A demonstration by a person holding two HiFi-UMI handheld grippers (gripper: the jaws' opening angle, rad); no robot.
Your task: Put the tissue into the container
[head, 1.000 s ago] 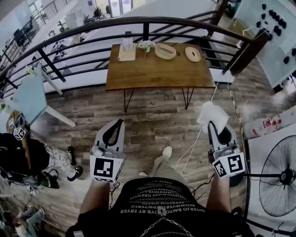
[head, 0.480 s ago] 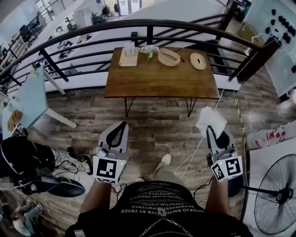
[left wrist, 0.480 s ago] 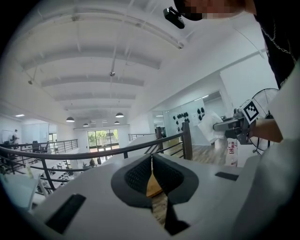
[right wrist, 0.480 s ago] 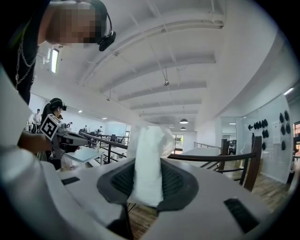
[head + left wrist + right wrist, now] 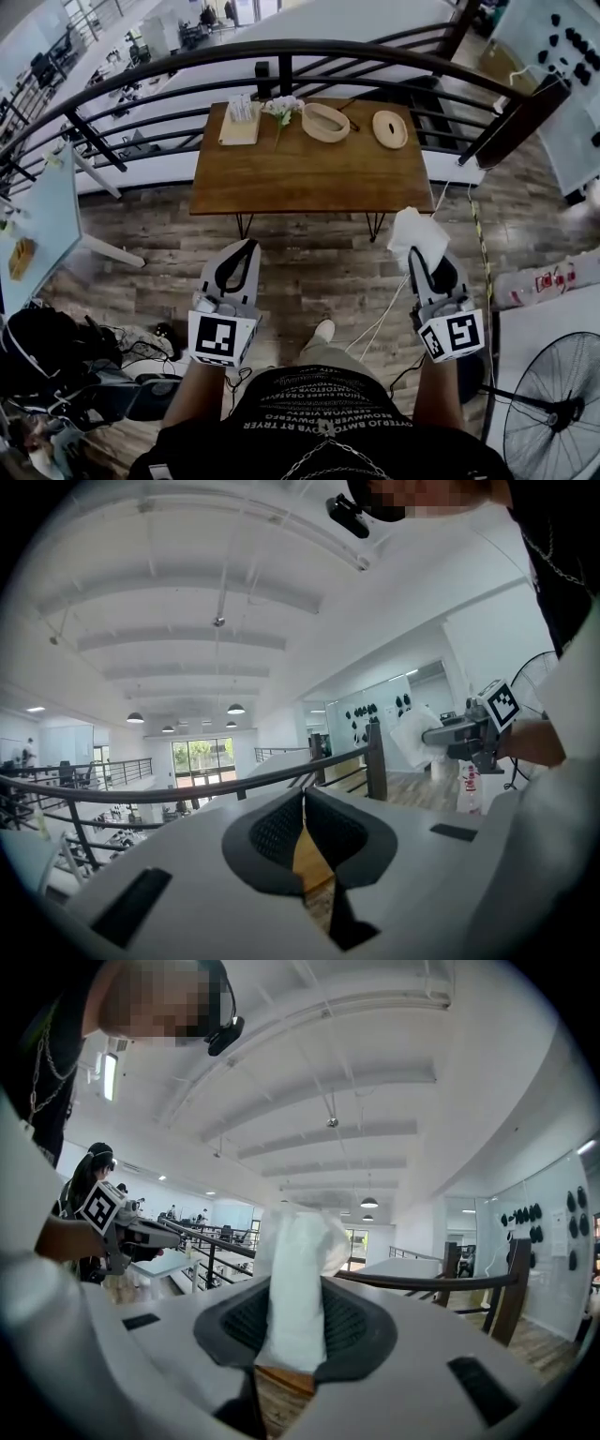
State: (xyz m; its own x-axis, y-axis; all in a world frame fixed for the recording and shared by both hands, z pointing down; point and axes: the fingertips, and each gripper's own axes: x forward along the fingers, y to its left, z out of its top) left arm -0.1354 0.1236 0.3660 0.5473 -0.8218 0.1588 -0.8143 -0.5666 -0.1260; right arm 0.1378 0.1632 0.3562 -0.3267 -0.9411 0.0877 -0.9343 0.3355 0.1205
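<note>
A crumpled white tissue (image 5: 416, 236) sticks up from my right gripper (image 5: 416, 259), which is shut on it; in the right gripper view the tissue (image 5: 298, 1279) fills the gap between the dark pads. My left gripper (image 5: 243, 251) is held level with it at the left, shut with nothing in it, and its pads (image 5: 279, 829) meet. Both are held over the wood floor, short of the wooden table (image 5: 309, 173). At the table's far edge sit an oval wooden container (image 5: 325, 122), a round wooden lid (image 5: 390, 129), a tissue holder (image 5: 239, 112) and small flowers (image 5: 281, 107).
A curved black railing (image 5: 281, 49) runs behind the table. A floor fan (image 5: 553, 436) stands at the lower right and a white cable (image 5: 389, 305) trails across the floor. A pale blue table (image 5: 42, 220) is at the left, with bags (image 5: 56, 361) below it.
The table has come a little nearer and shifted left in the head view. Both grippers keep their pose, and the tissue stays in the right one.
</note>
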